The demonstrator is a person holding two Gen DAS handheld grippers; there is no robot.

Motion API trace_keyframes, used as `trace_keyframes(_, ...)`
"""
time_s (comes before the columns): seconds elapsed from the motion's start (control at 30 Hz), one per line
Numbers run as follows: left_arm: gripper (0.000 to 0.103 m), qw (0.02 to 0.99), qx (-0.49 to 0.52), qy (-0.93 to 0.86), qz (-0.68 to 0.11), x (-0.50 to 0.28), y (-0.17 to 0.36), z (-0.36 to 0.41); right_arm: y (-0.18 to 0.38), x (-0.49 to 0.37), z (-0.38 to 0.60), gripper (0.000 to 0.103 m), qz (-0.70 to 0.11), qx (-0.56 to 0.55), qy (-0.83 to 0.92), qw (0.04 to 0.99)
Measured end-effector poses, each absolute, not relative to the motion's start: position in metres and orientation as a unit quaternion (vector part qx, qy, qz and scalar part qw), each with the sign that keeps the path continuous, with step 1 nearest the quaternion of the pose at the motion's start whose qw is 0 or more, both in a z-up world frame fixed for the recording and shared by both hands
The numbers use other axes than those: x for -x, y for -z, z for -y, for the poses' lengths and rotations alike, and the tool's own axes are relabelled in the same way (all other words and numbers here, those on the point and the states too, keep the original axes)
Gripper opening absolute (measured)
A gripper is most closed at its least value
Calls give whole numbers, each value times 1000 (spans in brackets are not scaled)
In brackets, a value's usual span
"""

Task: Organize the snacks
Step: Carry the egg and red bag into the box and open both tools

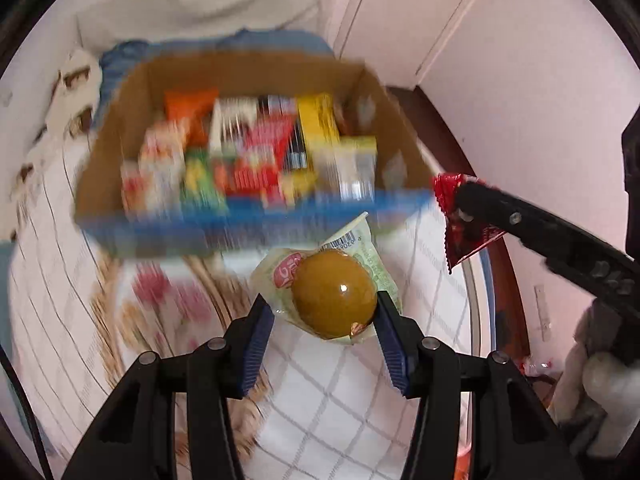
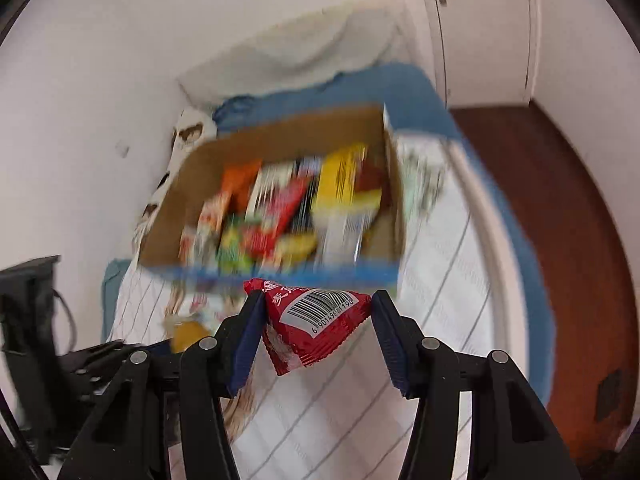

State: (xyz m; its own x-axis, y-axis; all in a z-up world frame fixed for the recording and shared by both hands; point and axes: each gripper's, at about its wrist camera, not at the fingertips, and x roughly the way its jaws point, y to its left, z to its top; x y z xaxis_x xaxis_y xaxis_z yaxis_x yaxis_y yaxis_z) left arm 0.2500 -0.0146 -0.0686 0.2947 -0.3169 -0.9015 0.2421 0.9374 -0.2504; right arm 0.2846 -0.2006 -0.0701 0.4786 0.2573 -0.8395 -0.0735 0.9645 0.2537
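My left gripper (image 1: 325,314) is shut on a vacuum-packed brown egg (image 1: 334,294) in a clear pouch with a barcode, held above the bed. My right gripper (image 2: 318,312) is shut on a small red snack packet (image 2: 314,322) with a white barcode label; in the left wrist view the same packet (image 1: 460,224) shows at the right, pinched by the right gripper (image 1: 466,200). Ahead of both stands an open cardboard box (image 1: 116,136) (image 2: 188,188) with a blue front rim, holding several colourful snack packs, blurred by motion.
The box rests on a bed with a checked white cover (image 1: 340,400) (image 2: 436,280) and a blue sheet (image 2: 416,92). Pale walls and cupboard doors (image 1: 400,20) stand behind. Dark wooden floor (image 2: 580,240) lies to the right. A gloved hand (image 1: 608,380) holds the right gripper.
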Motion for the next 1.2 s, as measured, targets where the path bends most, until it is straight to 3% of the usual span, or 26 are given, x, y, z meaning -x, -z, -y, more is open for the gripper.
trace_keyframes(0.2,48,827,-25,124,-548,-343,43,-7,66,-358,203,57,-521,-78,-82,846)
trace_keyframes(0.4,48,818,-43,63,-570,-437,76,-33,83,-407,193,57,-554,-36,-52,830)
trace_keyframes(0.57,48,800,-59,37,-596,-468,114,-42,110,-412,186,58,-570,-23,-33,821)
trace_keyframes(0.6,49,798,-57,37,-599,-473,119,-43,115,-413,185,60,-576,-19,-28,817)
trace_keyframes(0.67,50,781,-48,42,-621,-484,134,-45,127,-414,184,78,-591,-16,-23,806)
trace_keyframes(0.7,51,774,-45,41,-630,-488,139,-45,132,-415,183,97,-598,-14,-21,801)
trace_keyframes(0.73,54,768,-42,35,-638,-489,145,-45,133,-413,183,100,-598,-11,-14,801)
trace_keyframes(0.77,58,765,-41,28,-643,-492,151,-47,135,-413,183,100,-598,-6,-9,801)
trace_keyframes(0.83,76,767,-36,17,-641,-495,155,-50,139,-413,182,100,-600,-10,-6,800)
trace_keyframes(1.2,77,778,-32,22,-627,-468,154,-47,138,-407,171,100,-596,-20,-13,803)
